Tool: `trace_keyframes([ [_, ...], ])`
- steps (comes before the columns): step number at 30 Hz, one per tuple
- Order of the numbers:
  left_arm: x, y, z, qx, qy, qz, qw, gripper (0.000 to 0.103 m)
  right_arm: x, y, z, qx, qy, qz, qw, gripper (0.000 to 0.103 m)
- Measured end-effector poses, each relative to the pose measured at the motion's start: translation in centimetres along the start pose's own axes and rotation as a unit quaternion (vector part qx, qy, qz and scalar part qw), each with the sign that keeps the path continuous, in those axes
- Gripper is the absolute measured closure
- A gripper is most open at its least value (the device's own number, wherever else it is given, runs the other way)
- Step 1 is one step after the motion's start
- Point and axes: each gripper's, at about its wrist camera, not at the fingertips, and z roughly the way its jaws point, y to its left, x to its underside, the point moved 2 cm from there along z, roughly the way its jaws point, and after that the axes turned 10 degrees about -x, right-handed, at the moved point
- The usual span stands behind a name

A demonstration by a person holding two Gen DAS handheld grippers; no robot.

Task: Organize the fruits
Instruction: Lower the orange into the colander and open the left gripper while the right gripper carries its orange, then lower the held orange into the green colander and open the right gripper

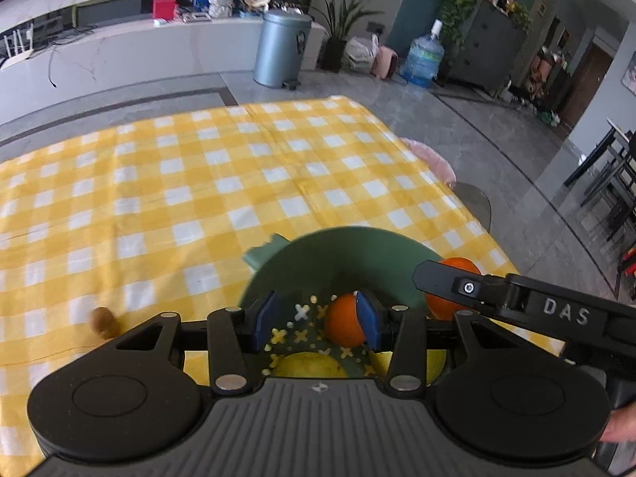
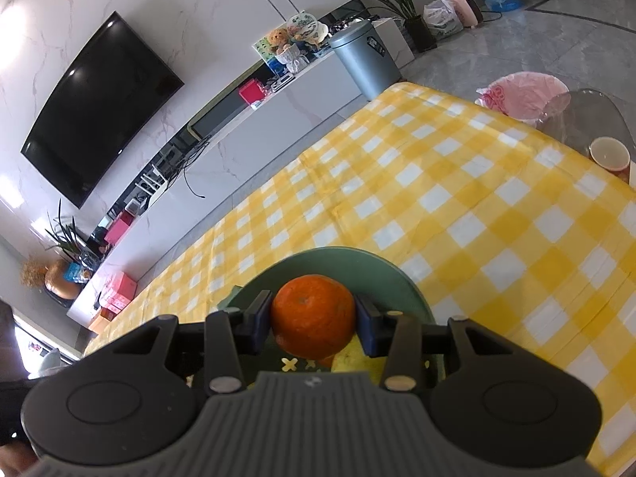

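A green bowl (image 1: 357, 254) with a flower pattern stands on the yellow checked cloth (image 1: 198, 183). It holds an orange (image 1: 344, 324) and yellow fruit (image 1: 306, 365). My left gripper (image 1: 316, 322) is open above the bowl, its right pad beside that orange. My right gripper (image 2: 314, 324) is shut on an orange (image 2: 313, 316) and holds it over the green bowl (image 2: 369, 274), above a yellow fruit (image 2: 353, 359). In the left wrist view the right gripper's arm (image 1: 516, 302) crosses the bowl's right side with its orange (image 1: 449, 302). A brown kiwi (image 1: 102, 322) lies on the cloth, left.
A cup (image 2: 610, 157) stands at the table's far right edge. A pink-lined bin (image 2: 524, 95) and a grey pedal bin (image 1: 281, 49) stand on the floor beyond the table. A white counter (image 1: 119, 59) runs behind.
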Motion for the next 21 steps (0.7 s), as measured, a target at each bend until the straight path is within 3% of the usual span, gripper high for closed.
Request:
trace_keyframes([
  [8,1.2,3.3,-2.1,-0.014,0.004,-0.031,0.9994,0.051,0.0,3.3,1.0,0.019,0.043,-0.036,0.998,0.062],
  [13,2.3,4.4,-2.4,-0.003,0.010,-0.049,0.9987,0.050,0.2,4.0,1.8,0.036,0.074,-0.039,0.996,0.062],
  [21,4.0,5.4,-2.2,0.017,0.017,-0.060,0.9979,0.050,-0.5,4.8,2.4,0.077,0.108,-0.112,0.985,0.062],
])
